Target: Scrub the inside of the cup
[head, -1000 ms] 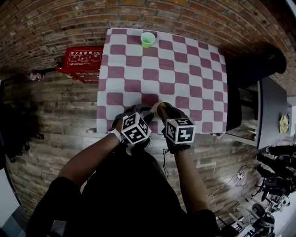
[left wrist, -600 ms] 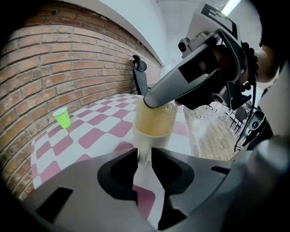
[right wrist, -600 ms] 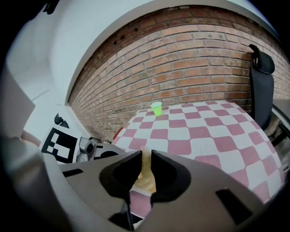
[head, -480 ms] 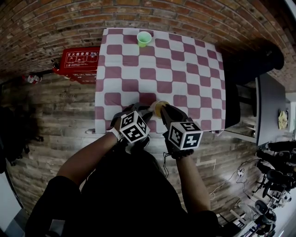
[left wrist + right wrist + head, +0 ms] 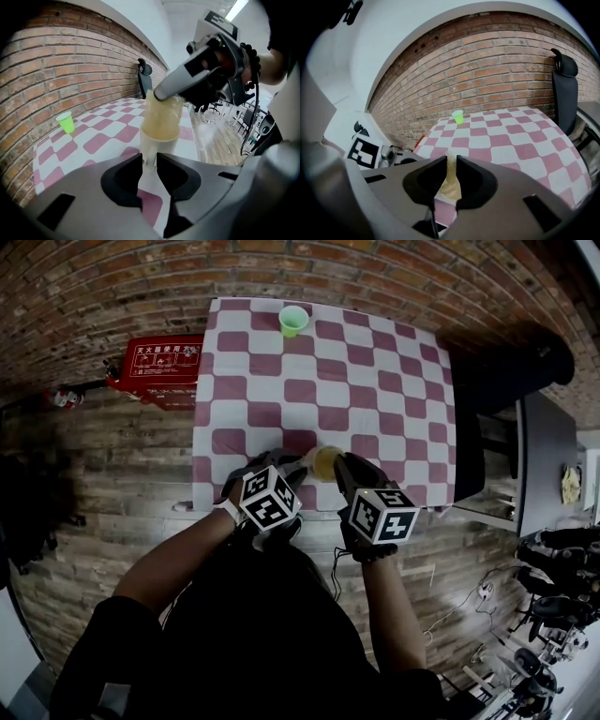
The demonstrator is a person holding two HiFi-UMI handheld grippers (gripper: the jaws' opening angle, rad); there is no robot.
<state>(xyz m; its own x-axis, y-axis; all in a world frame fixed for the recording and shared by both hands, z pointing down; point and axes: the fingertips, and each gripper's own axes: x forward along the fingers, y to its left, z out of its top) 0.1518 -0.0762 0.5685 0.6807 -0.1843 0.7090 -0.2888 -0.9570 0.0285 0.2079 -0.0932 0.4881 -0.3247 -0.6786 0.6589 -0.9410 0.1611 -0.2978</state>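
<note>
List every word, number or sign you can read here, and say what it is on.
"灭火器使用方法", as best it can be made out: white characters on the red box left of the table.
Smaller print beneath it on that box: too small to read.
Marker cubes: black-and-white square patterns only, no letters or numbers.
Green cup and checked tablecloth: no print visible.

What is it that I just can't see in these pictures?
- Inside of the cup: left gripper view, the yellow sponge fills its mouth.
- Most of the cup: right gripper view, the right tool covers it.
- Print on the red box: head view, too small to read.
</note>
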